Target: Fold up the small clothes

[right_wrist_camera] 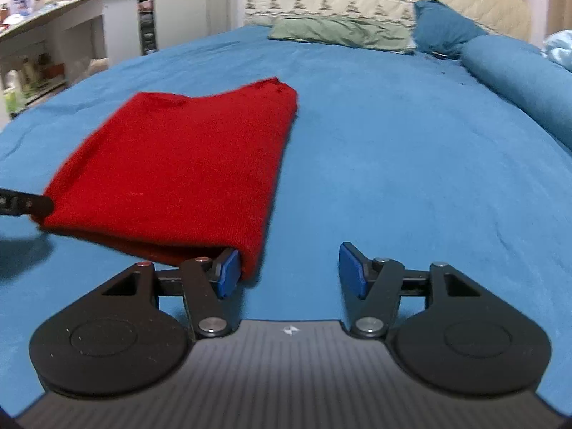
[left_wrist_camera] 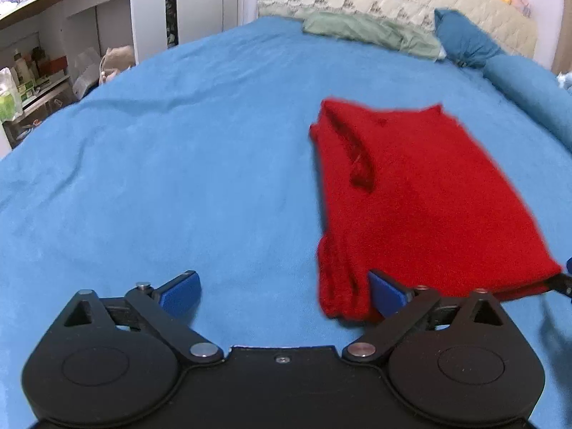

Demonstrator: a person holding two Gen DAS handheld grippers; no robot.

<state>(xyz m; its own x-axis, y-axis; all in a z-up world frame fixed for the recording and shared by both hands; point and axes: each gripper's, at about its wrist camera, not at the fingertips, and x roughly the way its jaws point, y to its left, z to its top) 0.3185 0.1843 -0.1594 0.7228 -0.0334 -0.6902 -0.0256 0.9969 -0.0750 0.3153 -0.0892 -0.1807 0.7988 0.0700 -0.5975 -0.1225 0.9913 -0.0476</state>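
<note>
The red knit garment (left_wrist_camera: 422,193) lies folded on the blue bed (left_wrist_camera: 178,178), right of centre. Both the left gripper (left_wrist_camera: 284,291) and right gripper (right_wrist_camera: 287,268) gape empty at its near corners; next, likely pinch those corners for another fold.

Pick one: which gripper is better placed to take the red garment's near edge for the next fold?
Either, marginally the right. The right gripper and left gripper are both open, each with one finger at a near corner of the folded red garment, neither gripping it.
</note>
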